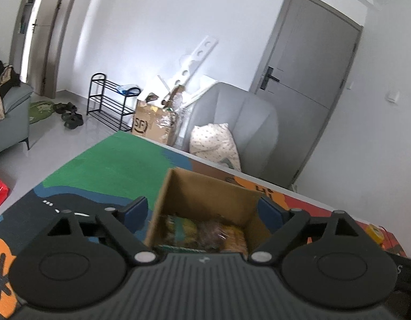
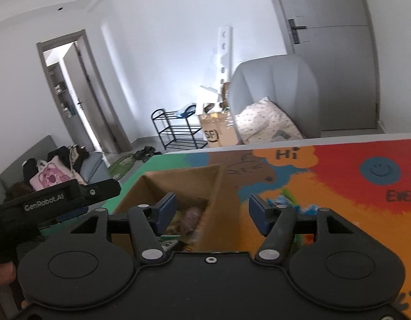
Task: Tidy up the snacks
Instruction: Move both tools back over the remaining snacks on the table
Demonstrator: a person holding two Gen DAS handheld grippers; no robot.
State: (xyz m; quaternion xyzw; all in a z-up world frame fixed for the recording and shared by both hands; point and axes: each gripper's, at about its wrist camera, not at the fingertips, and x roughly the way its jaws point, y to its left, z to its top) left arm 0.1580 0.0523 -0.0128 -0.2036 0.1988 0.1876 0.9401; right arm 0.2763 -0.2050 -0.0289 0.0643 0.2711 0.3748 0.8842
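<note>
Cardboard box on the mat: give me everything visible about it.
The cardboard box is small, plain brown and open-topped, with no flaps showing. It stands upright on the colourful play mat. Inside lie several snack packets, yellow and green, blurred. The left hand-held gripper straddles it, pads apart from the side walls; the right hand-held gripper straddles its right wall, one finger inside, not pressing.

Matt cardboard, glossy wrappers
The box is plain brown cardboard; snacks inside shine; tabletop print looks matt.
</note>
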